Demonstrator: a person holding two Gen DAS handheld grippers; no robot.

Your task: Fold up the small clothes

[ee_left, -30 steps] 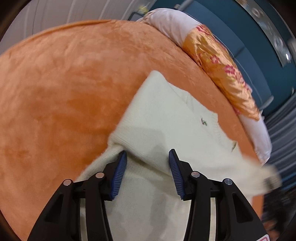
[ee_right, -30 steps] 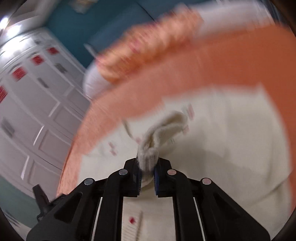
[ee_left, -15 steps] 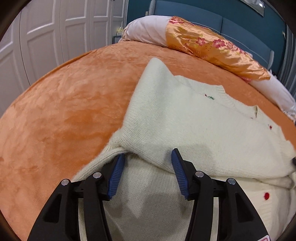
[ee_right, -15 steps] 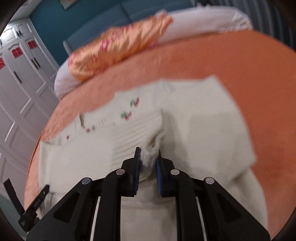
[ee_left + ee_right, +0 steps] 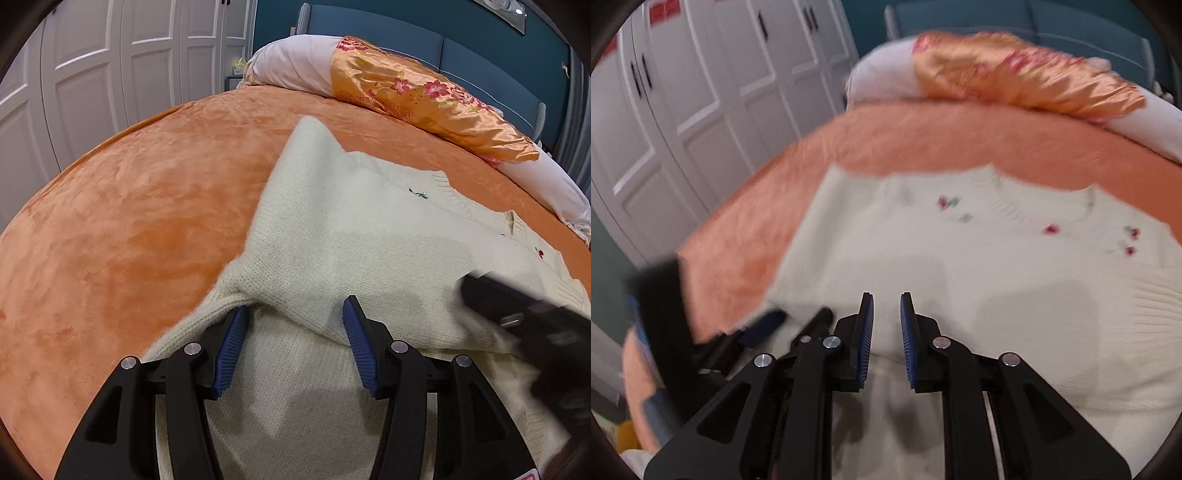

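I see the sweater (image 5: 369,251) lying on the bed (image 5: 129,221), one side folded over its body. The pillow (image 5: 424,96) lies behind it; cupboard doors (image 5: 110,66) stand left.

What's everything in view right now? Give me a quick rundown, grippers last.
Sweater: one, cream knit with small red and green embroidery near the neckline, lying partly folded on the bedspread, one flap laid across its body.
Bedspread: one, orange plush, covering the bed under the sweater.
Pillow: one long roll, pale pinkish-white, at the head of the bed.
Satin cover: one, orange with pink flowers, draped over the pillow.
Headboard: one, teal padded, behind the pillow.
Wardrobe doors: several white panelled doors, to the left of the bed.
Left gripper: black with blue pads, open, fingertips at the edge of the folded flap.
Right gripper: black with blue pads, slightly open, nothing between the pads, over the sweater.
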